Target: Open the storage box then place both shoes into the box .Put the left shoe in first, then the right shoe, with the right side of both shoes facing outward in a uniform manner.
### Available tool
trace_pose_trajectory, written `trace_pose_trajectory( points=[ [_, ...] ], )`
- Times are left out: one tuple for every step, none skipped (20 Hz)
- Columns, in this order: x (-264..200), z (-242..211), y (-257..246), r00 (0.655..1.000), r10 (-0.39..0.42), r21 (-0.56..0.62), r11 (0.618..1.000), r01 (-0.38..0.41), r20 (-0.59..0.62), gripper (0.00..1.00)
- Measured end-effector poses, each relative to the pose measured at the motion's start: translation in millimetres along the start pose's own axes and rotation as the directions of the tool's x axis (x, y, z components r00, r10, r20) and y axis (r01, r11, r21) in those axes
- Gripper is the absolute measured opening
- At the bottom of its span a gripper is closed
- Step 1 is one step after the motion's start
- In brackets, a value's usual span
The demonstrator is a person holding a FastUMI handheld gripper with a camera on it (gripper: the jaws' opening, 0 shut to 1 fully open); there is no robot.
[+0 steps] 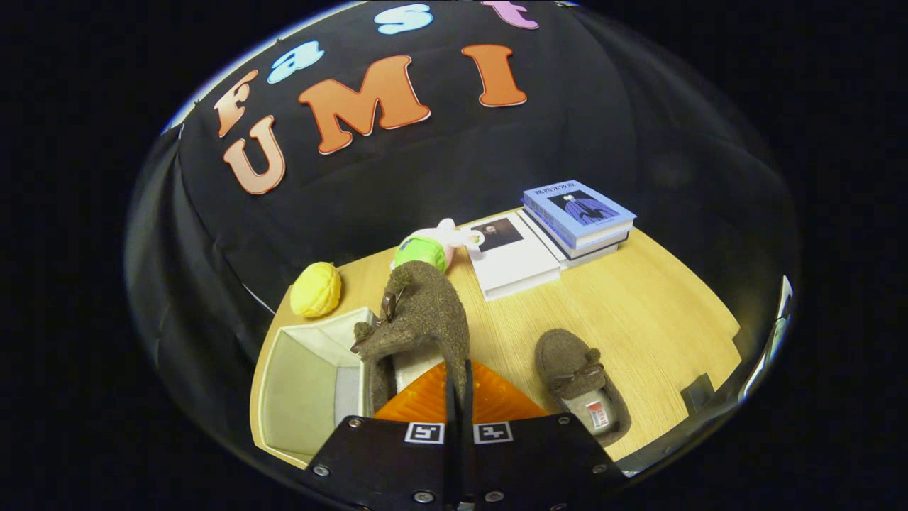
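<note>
While our tongs [457, 387] are clenched on the heel rim of one brown slipper [418, 319], we hold that shoe lifted just ahead of the fingers, its long axis running away from us and its toe pointing toward the far edge of the worktop [638, 305]. Its bow sits on the side nearest the storage box [312, 376], which lies open at the near left corner, its pale inside showing and its rim almost at the left edge of the worktop. The held slipper hangs over the box's right wall, partly above the bare wood.

We see the second slipper [582, 387] lying flat on the worktop to the right of the fingers, toe pointing to the far edge, opening toward us, well apart from the box. Between this slipper and the right edge the wood is bare. Near the far edge lie a yellow plush ball [316, 289], a green and pink toy [425, 248], a white book [511, 259], and a stack of blue books [578, 220] beside it.
</note>
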State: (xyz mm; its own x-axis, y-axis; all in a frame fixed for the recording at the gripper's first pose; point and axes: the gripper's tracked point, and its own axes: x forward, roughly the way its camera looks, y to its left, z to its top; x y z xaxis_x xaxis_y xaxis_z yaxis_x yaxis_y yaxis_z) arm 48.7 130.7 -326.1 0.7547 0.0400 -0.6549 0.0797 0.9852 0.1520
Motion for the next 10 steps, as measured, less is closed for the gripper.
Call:
trace_pose_trajectory(
  points=[
    [-7.0, 5.1, 11.4, 1.0, 0.002, 0.002, 1.0, -0.003, 0.013, 0.01],
    [-12.6, 10.0, 24.3, 1.0, 0.011, 0.009, 1.0, -0.012, 0.026, 0.01],
    [-17.2, 12.5, 39.5, 0.999, 0.026, 0.016, 1.0, -0.027, 0.034, 0.01],
    [-21.3, 13.1, 55.3, 0.998, 0.043, 0.027, 0.999, -0.044, 0.038, 0.01],
    [-22.6, 9.9, 71.5, 0.998, 0.059, 0.036, 0.998, -0.061, 0.033, 0.01],
    [-21.5, 4.6, 86.5, 0.997, 0.078, 0.035, 0.996, -0.079, 0.026, 0.01],
    [-19.6, -2.5, 100.6, 0.996, 0.089, 0.037, 0.995, -0.09, 0.017, 0.01],
    [-17.2, -11.3, 114.1, 0.995, 0.099, 0.037, 0.994, -0.098, -0.002, 0.01],
    [-12.9, -21.2, 125.9, 0.994, 0.11, 0.039, 0.993, -0.109, -0.019, 0.01],
    [-9.4, -31.3, 135.1, 0.993, 0.116, 0.047, 0.992, -0.114, -0.037, 0.01]
  ],
)
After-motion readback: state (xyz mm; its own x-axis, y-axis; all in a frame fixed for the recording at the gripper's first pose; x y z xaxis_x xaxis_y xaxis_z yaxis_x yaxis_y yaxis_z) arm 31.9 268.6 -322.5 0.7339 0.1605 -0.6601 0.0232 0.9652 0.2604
